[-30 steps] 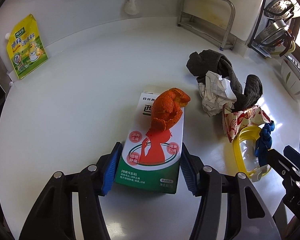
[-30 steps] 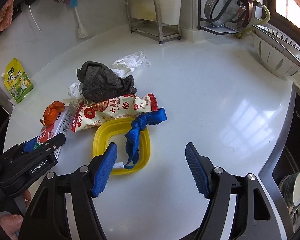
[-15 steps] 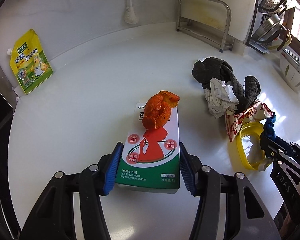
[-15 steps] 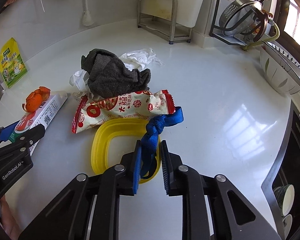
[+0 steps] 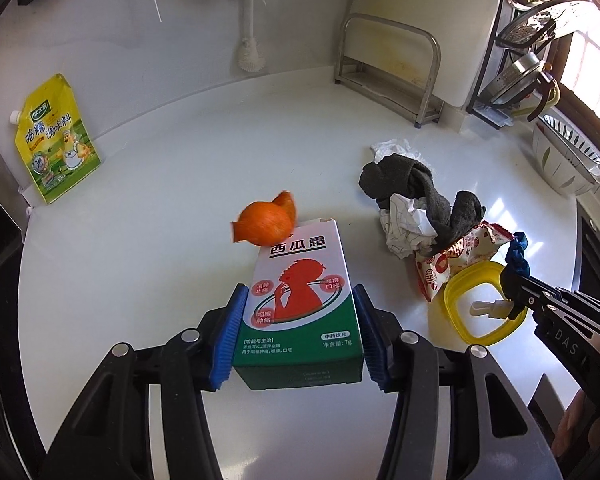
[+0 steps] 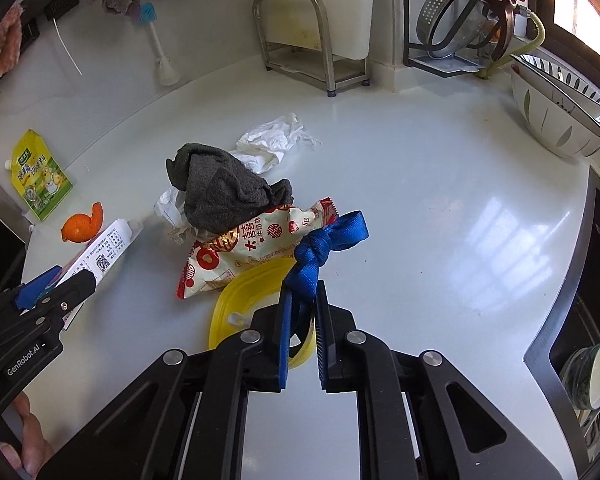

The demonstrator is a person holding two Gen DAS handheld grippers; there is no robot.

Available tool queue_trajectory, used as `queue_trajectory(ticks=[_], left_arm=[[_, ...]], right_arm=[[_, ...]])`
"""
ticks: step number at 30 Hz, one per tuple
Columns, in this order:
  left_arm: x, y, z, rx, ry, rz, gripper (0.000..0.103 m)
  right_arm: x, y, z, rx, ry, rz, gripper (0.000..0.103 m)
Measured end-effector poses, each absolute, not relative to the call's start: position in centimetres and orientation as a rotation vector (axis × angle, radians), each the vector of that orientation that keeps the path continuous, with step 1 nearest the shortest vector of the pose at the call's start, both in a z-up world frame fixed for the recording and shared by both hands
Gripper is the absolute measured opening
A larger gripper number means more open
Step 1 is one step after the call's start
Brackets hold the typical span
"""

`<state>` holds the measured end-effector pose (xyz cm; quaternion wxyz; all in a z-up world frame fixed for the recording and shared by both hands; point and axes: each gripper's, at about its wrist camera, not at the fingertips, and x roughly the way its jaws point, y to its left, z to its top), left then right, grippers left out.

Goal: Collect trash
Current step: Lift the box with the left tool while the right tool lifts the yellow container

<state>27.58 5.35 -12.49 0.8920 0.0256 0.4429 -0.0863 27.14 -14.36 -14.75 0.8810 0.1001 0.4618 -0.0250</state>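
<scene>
Here, left wrist view: left gripper [image 5: 298, 330] at lower centre, blue pads clamped on both sides of a white-and-green box [image 5: 302, 300], its near end lifted off the white counter [image 5: 160, 220]. Orange peel [image 5: 265, 222], blurred, at the box's far edge, centre frame. Dark cloth [image 5: 420, 196] over crumpled paper [image 5: 404, 224], right of centre.

Right wrist view: right gripper [image 6: 300, 332] at lower centre, jaws closed on a knotted blue strap [image 6: 320, 248]. Yellow lid [image 6: 252, 304] beneath the strap, just left of the jaws. Snack wrapper [image 6: 252, 248] overlapping the lid's far edge, under the cloth. Yellow pouch [image 6: 40, 176] at left edge, against the wall. Bowls [image 6: 560, 112] at upper right.
</scene>
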Motion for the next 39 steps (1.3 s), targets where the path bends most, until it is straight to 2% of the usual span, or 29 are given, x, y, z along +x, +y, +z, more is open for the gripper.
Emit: queue_trajectory(ticks=[8,27,29,31,32,39], left_arm=[[27.4,5.5,-11.5,0.040,0.906,-0.194,0.051],[26.5,5.1,-11.3,0.026,0.911,-0.225,0.051],[26.5,5.1,-11.3,0.026,0.911,-0.224,0.051],[26.5,5.0,-11.3,0.026,0.911,-0.224,0.051],[26.5,5.0,-11.3,0.027,0.912,-0.224,0.051],[26.4,4.8,-11.5,0.032,0.911,-0.226,0.051]], right_arm=[[26.7,-14.6,-13.7,0.242,0.926,-0.024,0.011],[26.3,-15.5,-16.8,0.288,1.014,-0.015,0.012],[26.3,-15.6,-16.8,0.288,1.015,-0.021,0.018],[26.2,-15.7,-16.6,0.293,1.002,-0.031,0.039],[26.2,-15.7,-16.4,0.296,0.993,-0.037,0.043],[26.9,-15.4,-16.1,0.288,0.983,-0.043,0.044]])
